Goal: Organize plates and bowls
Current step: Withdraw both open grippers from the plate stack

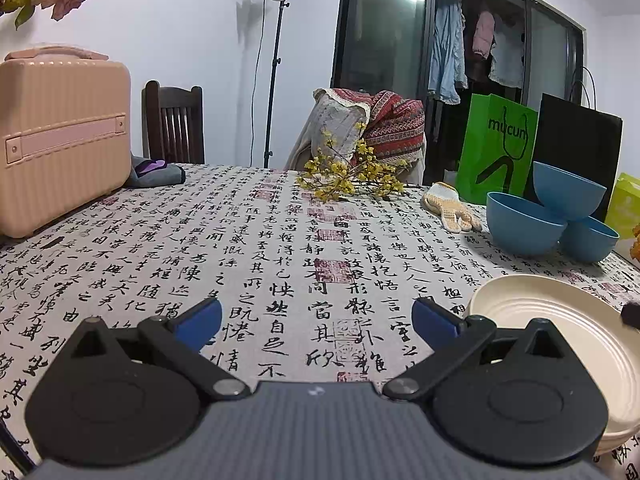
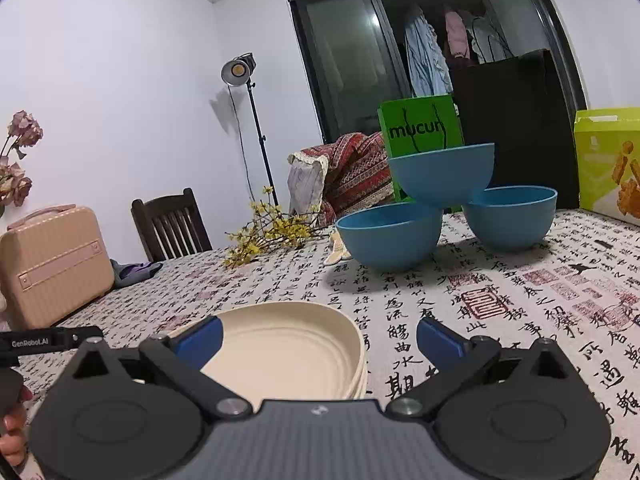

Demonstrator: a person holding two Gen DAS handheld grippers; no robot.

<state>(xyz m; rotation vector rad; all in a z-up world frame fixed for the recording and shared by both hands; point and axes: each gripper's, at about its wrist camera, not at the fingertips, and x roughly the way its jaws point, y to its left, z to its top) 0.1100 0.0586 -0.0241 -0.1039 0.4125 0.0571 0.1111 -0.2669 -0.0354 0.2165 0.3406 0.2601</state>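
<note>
We hold the left tool [image 1: 317, 322] low over the counter [image 1: 240, 248], which is covered in a cloth printed with black calligraphy; its blue-padded fingers are spread wide with nothing between them. Just to the right of this tool, partly behind its right finger, lies the stack of cream round ribbed plates [image 1: 560, 328]. Farther ahead and to the right stand the three blue round plastic bowls [image 1: 524, 226]: two on the cloth, the third tilted and resting on both their rims.

Our right tool [image 2: 319, 340] is likewise spread wide and grips nothing. From it the cream plates [image 2: 296, 344] lie directly ahead and slightly left, their right edge reaching into the gap between the fingers, the left finger's pad over the near-left rim; we cannot tell whether it touches. The blue bowls [image 2: 394, 236] stand well ahead, slightly right. A hand [image 2: 12, 436] shows at the far left edge.
</note>
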